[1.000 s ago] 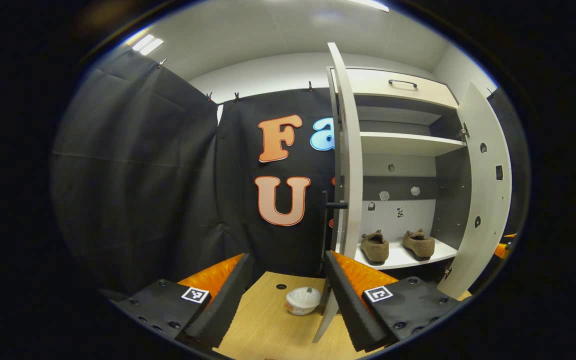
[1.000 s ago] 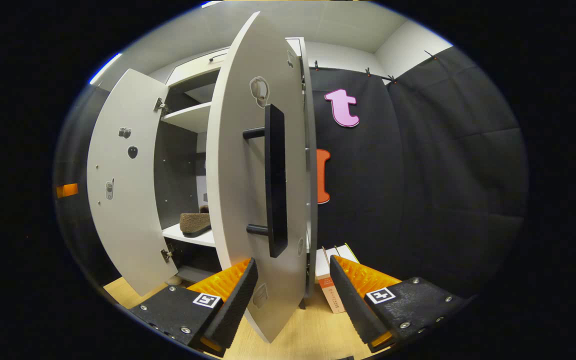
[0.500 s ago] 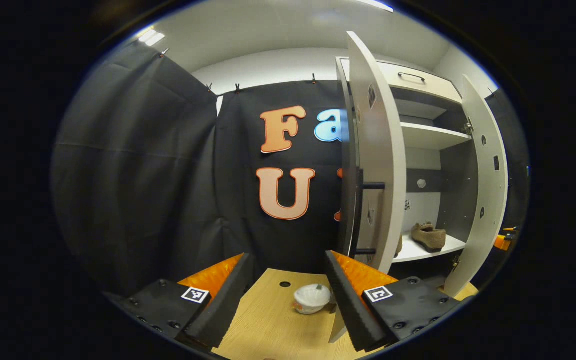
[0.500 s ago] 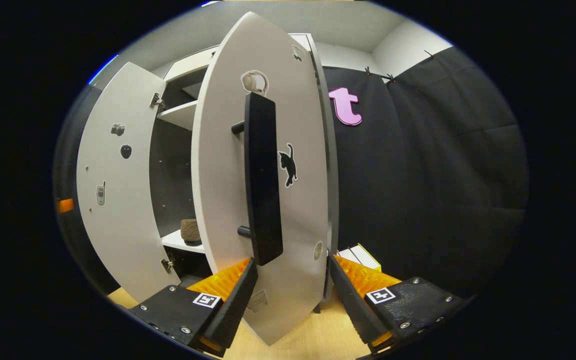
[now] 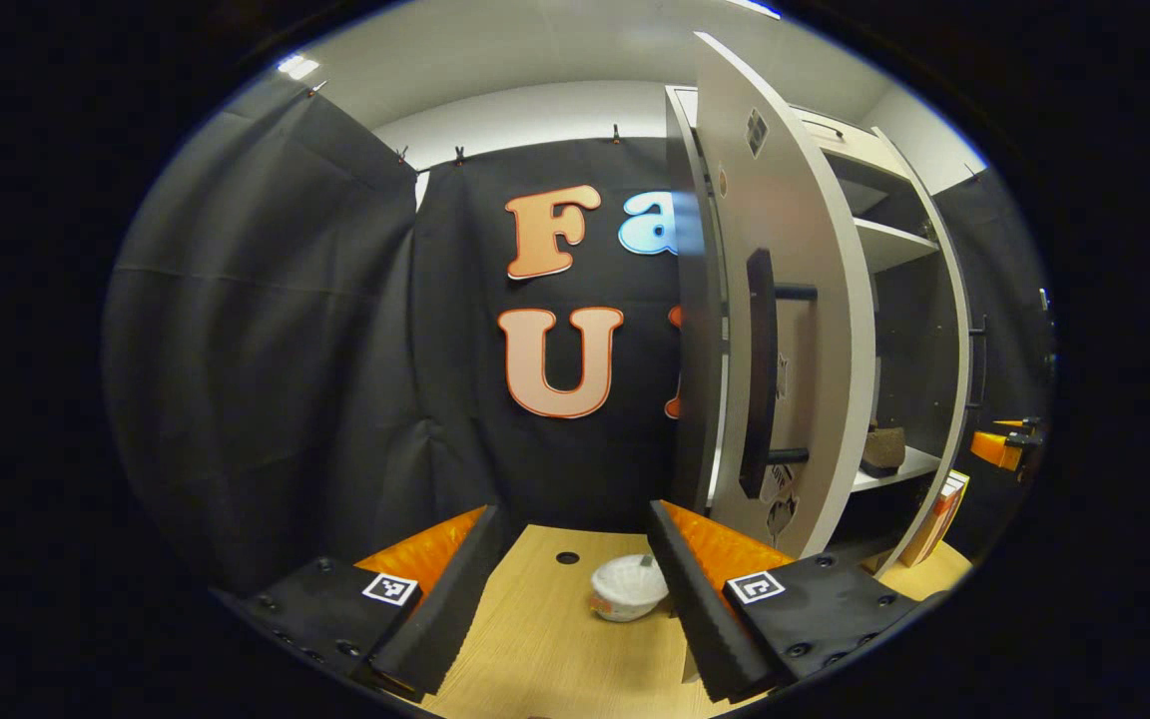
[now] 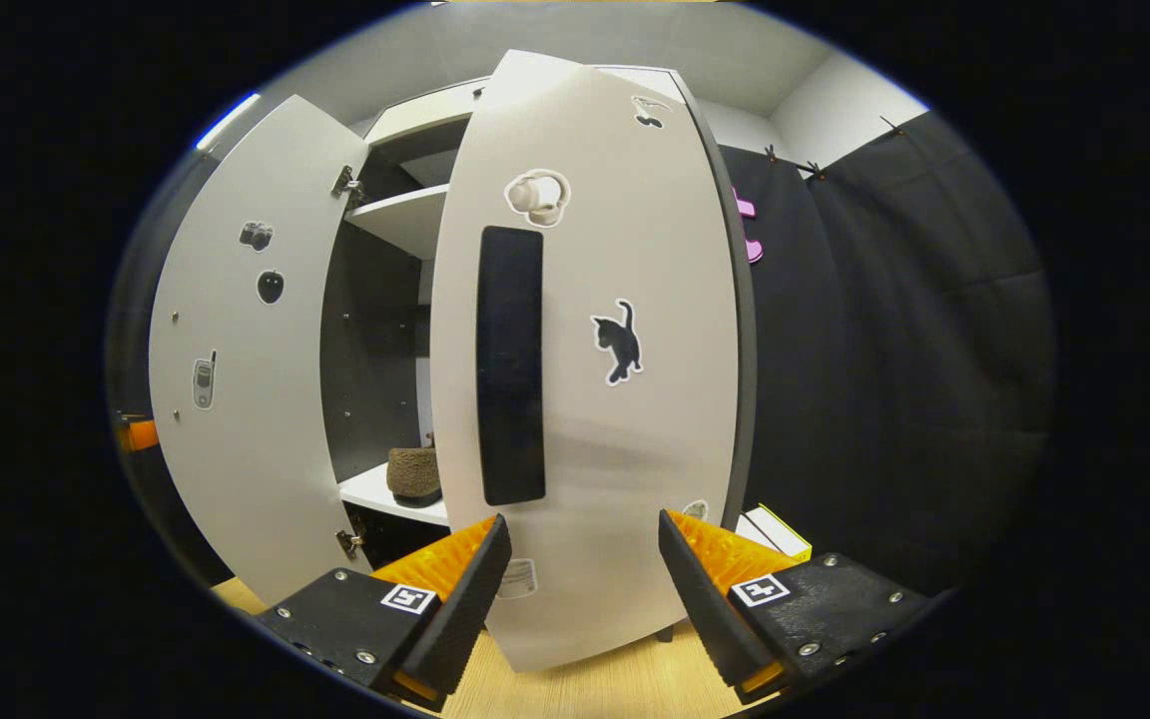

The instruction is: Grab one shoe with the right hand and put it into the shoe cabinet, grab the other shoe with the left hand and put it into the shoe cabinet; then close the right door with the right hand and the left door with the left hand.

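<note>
The white shoe cabinet [image 5: 889,240] stands with both doors part-way swung in. In the left gripper view the left door [image 5: 805,300] with its black handle [image 5: 760,369] rises just beyond my open left gripper [image 5: 575,569]. One brown shoe [image 5: 882,447] shows on the lower shelf through the gap. In the right gripper view the right door [image 6: 635,429] with its handle [image 6: 510,364] faces me, close behind my open right gripper [image 6: 580,569]. The left door's inner face [image 6: 236,379] stands to the left, and a brown shoe [image 6: 413,474] sits on the shelf between the doors.
A white bowl [image 5: 627,589] lies on the wooden floor [image 5: 535,649] between my left gripper's fingers. A book [image 5: 944,504] leans by the cabinet's right side, and a box [image 6: 780,529] lies right of the right door. The other gripper [image 5: 999,449] shows far right.
Both doors have swung further toward shut. The gap between them has narrowed, so one shoe is now hidden and less of the shelves shows. Both grippers stay open.
</note>
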The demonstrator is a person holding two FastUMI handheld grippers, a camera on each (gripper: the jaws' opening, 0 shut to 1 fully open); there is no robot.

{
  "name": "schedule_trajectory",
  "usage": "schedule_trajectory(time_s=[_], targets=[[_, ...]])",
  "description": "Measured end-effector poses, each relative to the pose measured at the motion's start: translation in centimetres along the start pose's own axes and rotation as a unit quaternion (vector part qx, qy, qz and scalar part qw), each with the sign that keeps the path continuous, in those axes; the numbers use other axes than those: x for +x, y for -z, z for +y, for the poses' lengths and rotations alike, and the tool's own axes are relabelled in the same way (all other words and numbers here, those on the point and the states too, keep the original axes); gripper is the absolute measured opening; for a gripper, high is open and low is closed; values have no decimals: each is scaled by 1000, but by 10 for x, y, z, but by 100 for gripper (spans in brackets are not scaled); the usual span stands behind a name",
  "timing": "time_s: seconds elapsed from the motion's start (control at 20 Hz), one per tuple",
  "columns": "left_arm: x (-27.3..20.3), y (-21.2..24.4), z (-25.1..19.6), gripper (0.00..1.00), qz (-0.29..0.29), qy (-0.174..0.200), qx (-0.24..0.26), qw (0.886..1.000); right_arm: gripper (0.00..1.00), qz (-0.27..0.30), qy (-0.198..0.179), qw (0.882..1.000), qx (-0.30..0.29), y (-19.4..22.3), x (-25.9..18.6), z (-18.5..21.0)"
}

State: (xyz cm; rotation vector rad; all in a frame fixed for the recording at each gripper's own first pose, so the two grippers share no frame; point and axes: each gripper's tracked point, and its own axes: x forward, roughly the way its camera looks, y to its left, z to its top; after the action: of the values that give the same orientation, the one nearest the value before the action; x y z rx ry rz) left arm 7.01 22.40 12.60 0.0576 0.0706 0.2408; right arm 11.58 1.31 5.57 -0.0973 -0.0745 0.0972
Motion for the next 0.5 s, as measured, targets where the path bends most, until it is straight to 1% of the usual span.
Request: schedule_trajectory(time_s=[0.05,0.1,0.2,0.25,0.35,0.4,0.5], targets=[[5,8,-3,96,5,7,-2,1000,85,-1,0,1000,-2,0,-1,3],[10,15,-8,99,9,15,-4,1000,85,-1,0,1000,-4,-1,-1,3],[16,26,-14,97,18,25,-5,1000,85,-1,2,1000,-6,-2,-2,3],[18,30,-20,99,20,34,-6,999,85,-1,4,1000,-6,-1,-3,2],[21,34,-34,95,23,53,-10,998,85,0,8,1000,-2,-2,-5,-2],[23,38,-39,97,26,60,-12,998,86,-1,10,1000,0,-2,-7,-3],[24,41,-47,97,33,70,-17,997,85,0,14,1000,1,-1,-8,-5]])
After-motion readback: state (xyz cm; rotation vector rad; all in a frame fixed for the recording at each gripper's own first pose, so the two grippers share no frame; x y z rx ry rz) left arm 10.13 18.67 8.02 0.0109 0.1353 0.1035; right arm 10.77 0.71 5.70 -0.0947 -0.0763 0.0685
